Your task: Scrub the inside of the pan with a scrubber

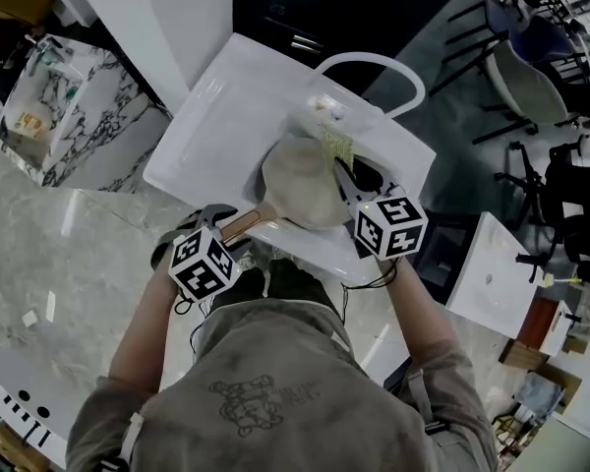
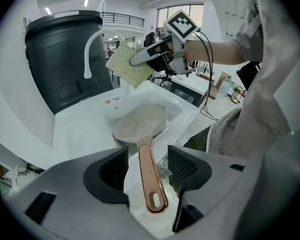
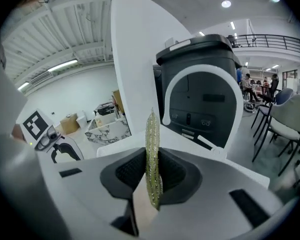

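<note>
Parted left tongs [image 2: 148, 166] astride pan handle [image 2: 151, 179], right tongs [image 3: 151, 171] clamping edge-on scrubber [image 3: 152, 149]

The left forearm [image 1: 146, 337] and right forearm [image 1: 425, 313] are extended forward, seen from above. The left gripper [image 1: 219, 226] is tilted downward, its jaws held wide apart either side of a copper pan handle [image 2: 151, 176], not touching it. The right gripper [image 1: 352, 187] is clamped on a scrubber [image 3: 152, 149] held edge-on.
</note>
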Available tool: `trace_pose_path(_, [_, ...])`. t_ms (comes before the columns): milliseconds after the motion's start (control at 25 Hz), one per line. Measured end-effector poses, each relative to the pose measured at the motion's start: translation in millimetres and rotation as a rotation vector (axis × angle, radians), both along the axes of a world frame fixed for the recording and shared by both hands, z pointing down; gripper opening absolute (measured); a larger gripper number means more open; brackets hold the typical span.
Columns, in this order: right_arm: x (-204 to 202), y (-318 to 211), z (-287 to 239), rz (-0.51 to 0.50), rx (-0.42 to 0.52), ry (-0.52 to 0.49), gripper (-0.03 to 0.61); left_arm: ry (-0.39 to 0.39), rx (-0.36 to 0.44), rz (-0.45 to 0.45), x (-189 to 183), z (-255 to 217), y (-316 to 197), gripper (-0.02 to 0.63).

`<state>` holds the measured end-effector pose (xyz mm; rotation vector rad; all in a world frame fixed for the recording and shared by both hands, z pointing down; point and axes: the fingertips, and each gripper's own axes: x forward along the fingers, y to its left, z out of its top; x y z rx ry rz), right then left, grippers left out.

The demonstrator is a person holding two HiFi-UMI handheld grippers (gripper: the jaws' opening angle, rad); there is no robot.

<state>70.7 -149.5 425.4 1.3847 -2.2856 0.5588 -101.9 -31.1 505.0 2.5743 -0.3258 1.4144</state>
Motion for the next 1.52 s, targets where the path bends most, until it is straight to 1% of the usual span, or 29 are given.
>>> trace_pose_path(160, [6,-21,40,0.001,-0.063,-0.006,0.071,-0.067,-0.101,-0.008,-4,25,4,0.232])
trace_pose_path(240, [13,-30,60,0.009,-0.094,-0.005,0.071,-0.084,-0.144,-0.021,-2,36,6,0.232])
trace_pose_path(440, [19,-47,112,0.002,-0.180,0.023,0.071,-0.145,-0.199,-0.057,-5,57,8,0.232])
trace_pose_path(560, [25,-54,148,0.016,-0.238,0.061,0.071,-0.167,-0.223,-0.077,-8,66,7,0.230])
trace_pose_path(760, [39,-56,200,0.088,-0.350,0.100,0.071,-0.200,-0.261,-0.094,-13,77,8,0.229])
trace_pose_path(880, [41,-60,225,0.107,-0.385,0.148,0.071,-0.213,-0.277,-0.101,-19,82,6,0.229])
trace_pose_path(1000, [48,-63,244,0.115,-0.408,0.201,0.071,-0.213,-0.293,-0.105,-15,85,7,0.214])
trace_pose_path(1120, [53,-64,262,0.102,-0.424,0.253,0.071,-0.210,-0.311,-0.105,-9,87,10,0.168])
trace_pose_path(1280, [50,-66,278,0.082,-0.442,0.305,0.071,-0.211,-0.324,-0.122,-11,88,11,0.161])
trace_pose_path(1400, [40,-63,294,0.052,-0.473,0.299,0.071,-0.212,-0.327,-0.133,-12,89,9,0.157])
trace_pose_path(1520, [24,-58,306,0.013,-0.493,0.251,0.071,-0.213,-0.329,-0.145,-14,90,8,0.155])
